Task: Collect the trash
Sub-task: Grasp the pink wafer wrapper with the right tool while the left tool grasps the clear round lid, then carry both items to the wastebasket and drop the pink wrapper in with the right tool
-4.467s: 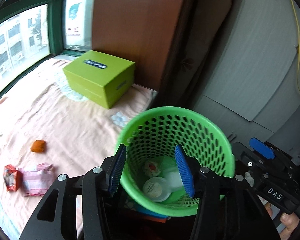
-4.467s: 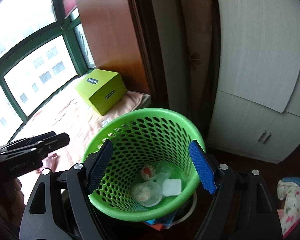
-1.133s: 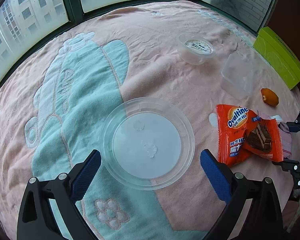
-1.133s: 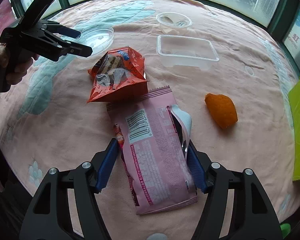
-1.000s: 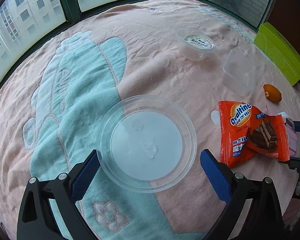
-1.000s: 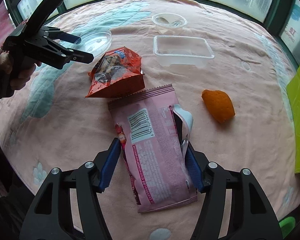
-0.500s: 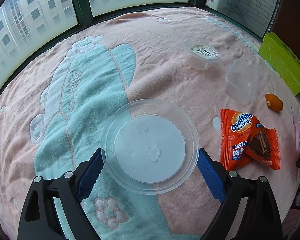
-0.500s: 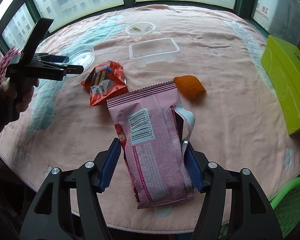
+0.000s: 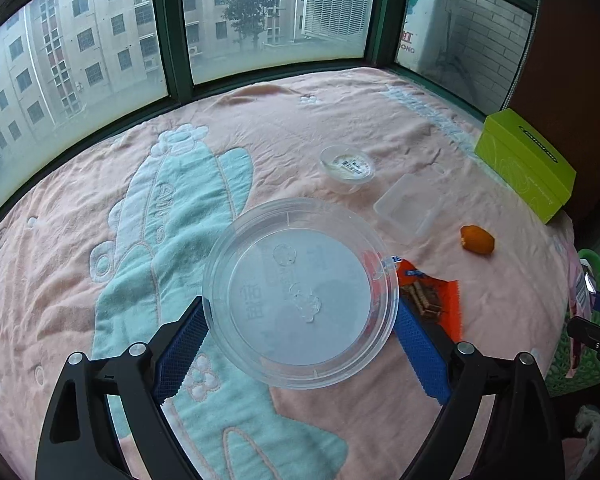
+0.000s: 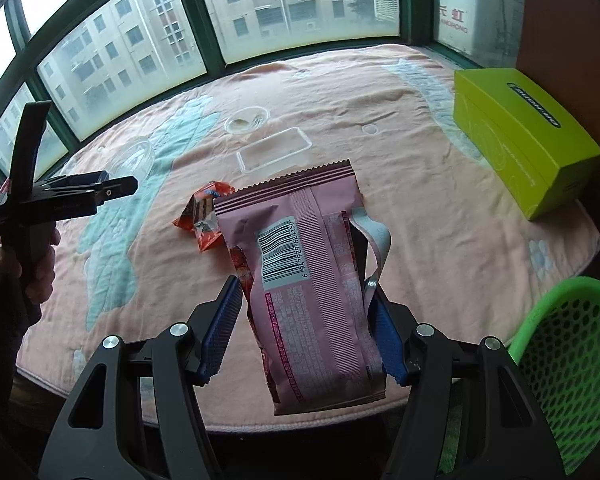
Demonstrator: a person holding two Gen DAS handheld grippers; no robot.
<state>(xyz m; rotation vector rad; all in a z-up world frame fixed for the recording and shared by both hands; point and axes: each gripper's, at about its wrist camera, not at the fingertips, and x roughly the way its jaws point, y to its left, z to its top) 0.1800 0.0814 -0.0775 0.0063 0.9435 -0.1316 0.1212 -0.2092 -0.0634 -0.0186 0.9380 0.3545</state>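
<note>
Now the left gripper (image 9: 300, 340) stands wide, its blue pads pressed on both sides of a clear round lid (image 9: 300, 292), held up over the pink blanket (image 9: 260, 128). Next, an orange wrapper (image 9: 428, 300), a clear tray (image 9: 406, 210) and a small cup (image 9: 347, 166) lie there. Then the right gripper (image 10: 306, 328), half shut, squeezes a pink bag (image 10: 312, 280) in the air, near the green basket (image 10: 572, 360).

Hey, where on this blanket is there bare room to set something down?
Free: the blanket left of the cup, toward the windows, and the stretch between the green box and the tray. Crowded: around the tray, orange wrapper and orange lump.
</note>
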